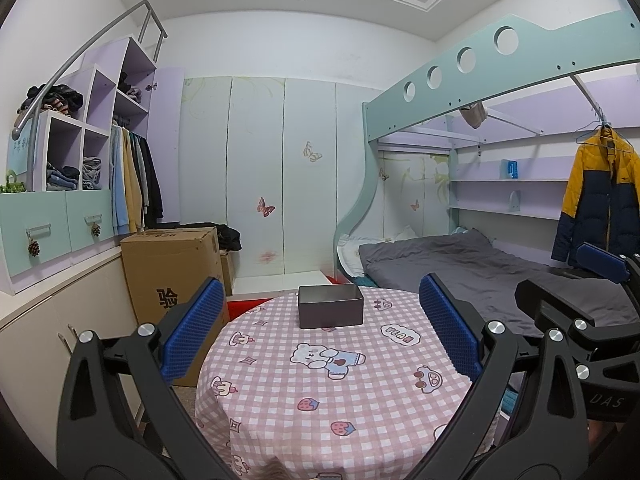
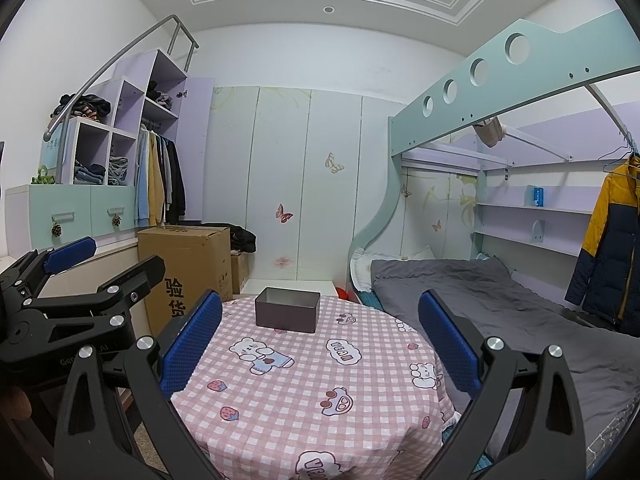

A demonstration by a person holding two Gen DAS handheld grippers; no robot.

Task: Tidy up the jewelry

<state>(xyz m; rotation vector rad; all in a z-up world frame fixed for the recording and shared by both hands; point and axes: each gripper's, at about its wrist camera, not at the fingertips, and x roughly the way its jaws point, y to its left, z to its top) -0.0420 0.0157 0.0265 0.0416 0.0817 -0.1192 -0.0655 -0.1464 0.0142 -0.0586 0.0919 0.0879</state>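
An open dark grey box (image 1: 330, 306) (image 2: 287, 309) stands near the far edge of a round table with a pink checked cartoon cloth (image 1: 320, 392) (image 2: 304, 396). I see no jewelry in either view; the box's inside is hidden from this angle. My left gripper (image 1: 320, 332) hovers open above the near half of the table, well short of the box. Beside it to the right, my right gripper (image 2: 320, 340) is held open at a similar height with nothing between its blue pads (image 2: 192, 344). Each gripper shows at the edge of the other's view.
A cardboard box (image 1: 172, 268) stands on the floor left of the table, against low cabinets (image 1: 48, 320). A bunk bed with a grey mattress (image 1: 480, 268) fills the right. A yellow and navy jacket (image 1: 596, 200) hangs there. Wardrobe doors (image 1: 280, 176) lie behind.
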